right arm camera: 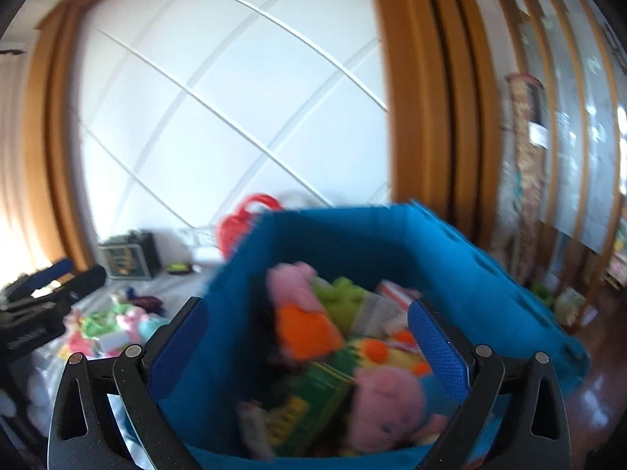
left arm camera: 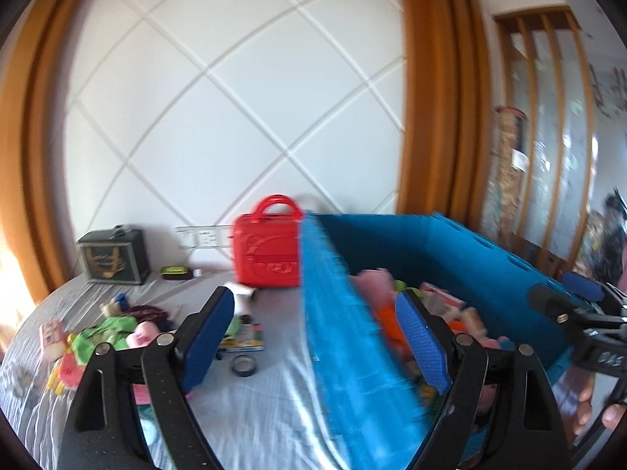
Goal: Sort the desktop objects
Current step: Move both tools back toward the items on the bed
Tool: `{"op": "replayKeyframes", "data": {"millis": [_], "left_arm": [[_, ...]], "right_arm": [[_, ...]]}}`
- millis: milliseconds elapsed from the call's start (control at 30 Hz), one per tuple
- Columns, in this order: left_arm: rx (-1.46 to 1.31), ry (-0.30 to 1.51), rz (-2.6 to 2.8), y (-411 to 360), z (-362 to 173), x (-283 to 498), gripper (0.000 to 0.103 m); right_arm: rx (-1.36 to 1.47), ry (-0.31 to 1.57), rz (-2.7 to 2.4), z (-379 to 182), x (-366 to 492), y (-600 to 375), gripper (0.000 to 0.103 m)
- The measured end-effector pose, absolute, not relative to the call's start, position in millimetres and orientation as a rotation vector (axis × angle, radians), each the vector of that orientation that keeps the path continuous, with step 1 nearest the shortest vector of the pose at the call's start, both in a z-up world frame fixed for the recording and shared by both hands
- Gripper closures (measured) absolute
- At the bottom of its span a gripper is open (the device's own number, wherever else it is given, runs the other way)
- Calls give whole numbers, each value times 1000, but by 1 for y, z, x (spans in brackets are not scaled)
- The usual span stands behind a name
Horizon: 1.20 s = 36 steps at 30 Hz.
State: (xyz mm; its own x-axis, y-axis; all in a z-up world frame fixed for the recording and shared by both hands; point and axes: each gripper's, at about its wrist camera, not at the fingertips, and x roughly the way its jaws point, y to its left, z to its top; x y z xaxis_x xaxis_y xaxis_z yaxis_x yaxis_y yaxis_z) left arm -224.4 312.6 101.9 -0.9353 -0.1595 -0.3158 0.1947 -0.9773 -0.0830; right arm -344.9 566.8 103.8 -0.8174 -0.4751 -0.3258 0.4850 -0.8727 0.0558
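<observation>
White diamond-panelled wall (left arm camera: 235,90) with orange-brown wooden trim filling the upper frame in both views; grey striped tablecloth (left arm camera: 270,399) lying across the bottom.

Left gripper (left arm camera: 313,337) hanging with blue pads spread wide, nothing between them but the near wall of the blue bin (left arm camera: 345,333) – left finger over the cloth, right finger over the bin's inside. Bin sitting centre-right in the left view, blurred by motion.

Right gripper (right arm camera: 309,348) also standing wide apart, gripping nothing, hovering over the bin's opening at lower centre of the right view. Piled inside: pink plush pig (right arm camera: 388,407), another pink plush in orange (right arm camera: 301,313), green plush (right arm camera: 345,297), green booklet (right arm camera: 309,407) – all blurred.

Unsorted things lying at lower left of the left view: green and pink toy pile (left arm camera: 106,337), tape roll (left arm camera: 243,365) beside a booklet (left arm camera: 245,337). Red plastic case (left arm camera: 270,246) standing upright behind, touching or just beside the bin's left corner. Dark box (left arm camera: 113,262) sitting at middle left near the wall, small green item (left arm camera: 176,272) to its right.
</observation>
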Motion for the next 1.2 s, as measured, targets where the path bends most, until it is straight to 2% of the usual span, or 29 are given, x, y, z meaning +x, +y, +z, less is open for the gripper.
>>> {"op": "replayKeyframes", "data": {"millis": [233,400,633,800,1000,1200], "left_arm": [[434,217,-2808,218,89,-186,18],[503,241,-2734,133,66,-158,18],[753,177,-2636,27,5,-141,18],[956,275,-2551,-35,-54,-142,18],[1163,371,-2483,-63,-120,-152,18],[1347,346,-2436,-70,-180,-174,18]], "right_arm": [[305,-6,-2463,118,-304,483,0],[372,47,-2395,105,-287,399,0],[667,115,-2287,44,-277,280,0],[870,147,-2267,-9,-283,234,0],[1059,206,-2251,-60,-289,212,0],[1195,260,-2217,-105,-302,199,0]]}}
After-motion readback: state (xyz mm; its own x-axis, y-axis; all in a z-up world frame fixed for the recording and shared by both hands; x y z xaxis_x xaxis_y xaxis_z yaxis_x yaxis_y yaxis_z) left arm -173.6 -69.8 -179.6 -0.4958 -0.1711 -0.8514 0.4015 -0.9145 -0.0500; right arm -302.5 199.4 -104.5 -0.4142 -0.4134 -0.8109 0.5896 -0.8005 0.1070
